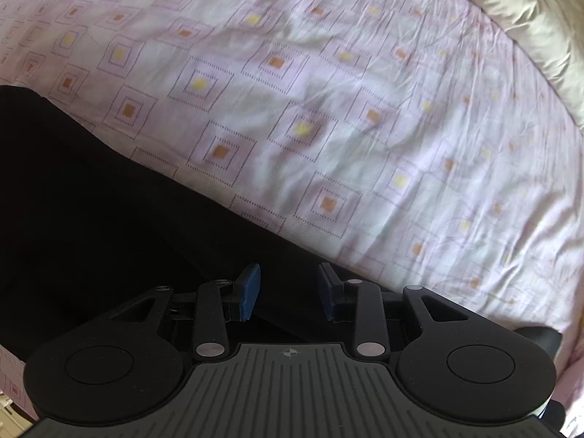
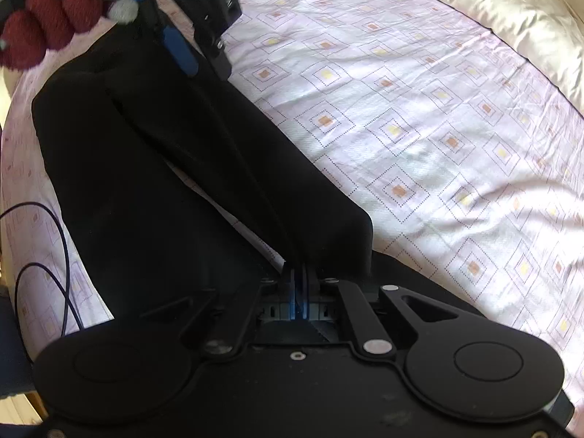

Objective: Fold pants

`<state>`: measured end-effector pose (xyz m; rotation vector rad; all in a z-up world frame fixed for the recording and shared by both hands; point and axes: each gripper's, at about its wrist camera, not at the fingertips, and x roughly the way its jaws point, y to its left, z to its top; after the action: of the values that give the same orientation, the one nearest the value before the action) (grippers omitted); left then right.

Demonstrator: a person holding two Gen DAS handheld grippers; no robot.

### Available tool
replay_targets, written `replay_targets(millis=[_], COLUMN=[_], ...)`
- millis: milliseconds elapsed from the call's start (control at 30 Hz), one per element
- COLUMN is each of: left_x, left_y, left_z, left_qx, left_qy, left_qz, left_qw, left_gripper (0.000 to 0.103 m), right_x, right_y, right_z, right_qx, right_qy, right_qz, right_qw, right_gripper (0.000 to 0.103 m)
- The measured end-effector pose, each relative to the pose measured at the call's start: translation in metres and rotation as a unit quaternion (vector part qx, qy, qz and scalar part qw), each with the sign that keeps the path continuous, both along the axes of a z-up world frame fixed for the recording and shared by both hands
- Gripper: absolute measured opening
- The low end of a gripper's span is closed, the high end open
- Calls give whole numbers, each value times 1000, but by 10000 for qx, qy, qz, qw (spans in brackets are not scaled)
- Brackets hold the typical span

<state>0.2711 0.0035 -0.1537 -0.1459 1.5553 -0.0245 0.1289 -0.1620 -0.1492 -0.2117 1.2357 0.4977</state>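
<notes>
The black pants (image 2: 153, 168) lie on the bed, legs running from near me toward the far left. My right gripper (image 2: 300, 284) is shut on the pants' near end, with fabric pinched between its blue pads and lifted a little. My left gripper (image 1: 288, 292) is open, with its blue pads (image 1: 250, 290) apart, hovering just over the black pants (image 1: 91, 219) at their edge. The left gripper also shows in the right wrist view (image 2: 199, 49) at the far end of the pants, held by a red-gloved hand (image 2: 47, 25).
A pink bedsheet (image 1: 328, 91) with square patterns covers the bed (image 2: 419, 127). A cream duvet (image 2: 492, 11) lies bunched along the far edge. A thin black cable (image 2: 54, 255) loops on the sheet at the left.
</notes>
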Motion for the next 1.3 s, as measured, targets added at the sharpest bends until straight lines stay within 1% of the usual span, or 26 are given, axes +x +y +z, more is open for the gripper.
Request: replay_targets(millis=[33, 67, 100, 133, 233, 267, 367, 433, 500, 567, 633, 700, 800, 900, 967, 1033, 1100, 1200, 1233, 1267, 1300], left_x=[0, 0, -1, -3, -10, -13, -27, -38, -51, -64, -77, -88, -93, -85, -75, -66, -59, -52, -50, -49, -49], left_y=[-1, -1, -1, 1, 7, 7, 5, 7, 13, 22, 30, 36, 41, 45, 46, 47, 49, 56, 59, 62, 65], left_z=[-3, -5, -6, -5, 10, 17, 44, 58, 67, 68, 64, 62, 57, 50, 46, 42, 41, 36, 35, 34, 34], left_qx=[39, 44, -26, -147, -633, -690, -566, -609, -704, -789, -797, -746, -649, -583, -598, -643, -798, -1200, -1344, -1476, -1553], left_qy=[31, 2, -79, -156, -574, -701, -1023, -1190, -1173, -1001, -822, -775, -734, -678, -671, -619, -610, -575, -565, -559, -580], left_qz=[-22, -31, -7, 59, 264, 242, -11, -121, -157, -167, -176, -199, -247, -190, -124, -53, 31, 238, 323, 405, 492], left_qw=[10000, 10000, 10000, 9998, 9960, 9949, 9931, 9910, 9905, 9917, 9933, 9940, 9949, 9958, 9959, 9960, 9949, 9908, 9888, 9866, 9849], left_gripper=[33, 25, 14, 0, 0, 0, 0, 0, 0, 0, 0, 0, 1, 3, 6, 11, 13, 21, 34, 49, 54], right_x=[0, -1, -2, -3, -8, -9, -18, -24, -33, -40, -49, -59, -72, -76, -72, -70, -68, -64, -64, -63, -62], right_y=[0, 0, -1, -1, -10, -11, -13, -14, -14, -14, -9, -5, 1, 6, 6, 5, 4, 4, 3, 2, 1], right_z=[0, 0, 1, 2, 11, 13, 22, 29, 37, 43, 50, 52, 47, 39, 35, 35, 37, 36, 36, 36, 37], right_qx=[8, 14, 20, 26, 75, 91, 104, 122, 131, 177, 172, 81, -15, -111, -112, -107, -101, -84, -74, -61, -47], right_qy=[-4, -7, -15, -31, -60, -73, -150, -203, -274, -288, -310, -288, -180, -127, -102, -85, -86, -74, -73, -68, -55], right_qz=[-27, -55, -92, -139, -318, -370, -507, -572, -636, -697, -676, -541, -391, -366, -447, -534, -572, -605, -617, -629, -642], right_qw=[10000, 10000, 10000, 9999, 9994, 9992, 9985, 9981, 9975, 9970, 9971, 9981, 9991, 9992, 9989, 9985, 9983, 9981, 9980, 9980, 9979], right_gripper=[5, 5, 5, 5, 6, 6, 6, 6, 6, 6, 6, 6, 6, 6, 7, 7, 7, 7, 7, 7, 7])
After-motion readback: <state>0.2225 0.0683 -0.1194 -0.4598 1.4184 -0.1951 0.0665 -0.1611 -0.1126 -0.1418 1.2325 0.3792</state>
